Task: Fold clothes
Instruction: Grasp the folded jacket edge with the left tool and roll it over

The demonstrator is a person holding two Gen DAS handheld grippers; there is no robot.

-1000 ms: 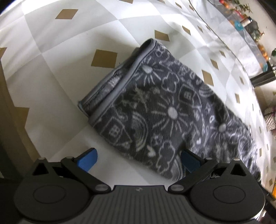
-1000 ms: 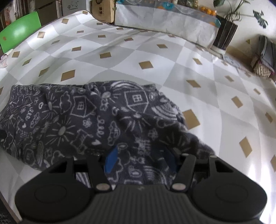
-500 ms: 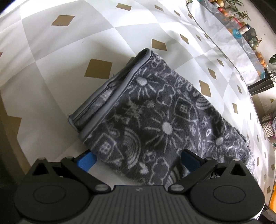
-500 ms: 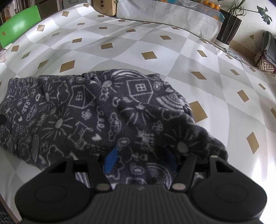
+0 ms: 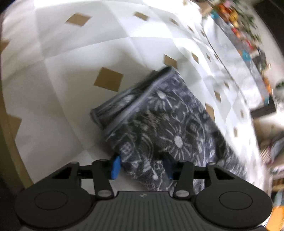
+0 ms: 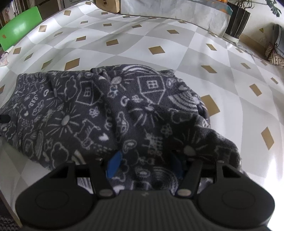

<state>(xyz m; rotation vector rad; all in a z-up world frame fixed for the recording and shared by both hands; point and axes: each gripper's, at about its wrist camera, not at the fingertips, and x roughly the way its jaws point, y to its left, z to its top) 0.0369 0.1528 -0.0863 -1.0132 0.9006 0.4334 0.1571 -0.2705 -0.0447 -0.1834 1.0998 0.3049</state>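
Dark grey fleece garment [image 6: 99, 113] with white doodle print (houses, suns, clouds, rainbows) lies bunched and partly folded on the desk [image 6: 159, 39], which has a white/grey checked cover with tan diamonds. Left wrist view, motion-blurred: the garment [image 5: 170, 128] shows a folded end with a lighter grey hem band [image 5: 134, 104], layers stacked at that end, the rest running away toward lower right. Left tool [image 5: 142, 166] sits at the near edge of the garment, jaws closing, fabric between the blue pads [image 5: 115, 166]; the pads look to be touching the cloth on both sides, the far one partly buried in it. Right tool [image 6: 143, 165] is at the other, rumpled end, jaws at a middling gap with a thick bunch of fleece between the blue pads [image 6: 113, 164] and pressed by them, so holding the garment. Outward: a green chair back [image 6: 21, 33] past the desk's far left edge, a draped white cloth [image 6: 177, 10] along the far side, a dark plant pot [image 6: 237, 19] at the far right, clutter of small colourful items [image 5: 236, 21] too blurred to identify.
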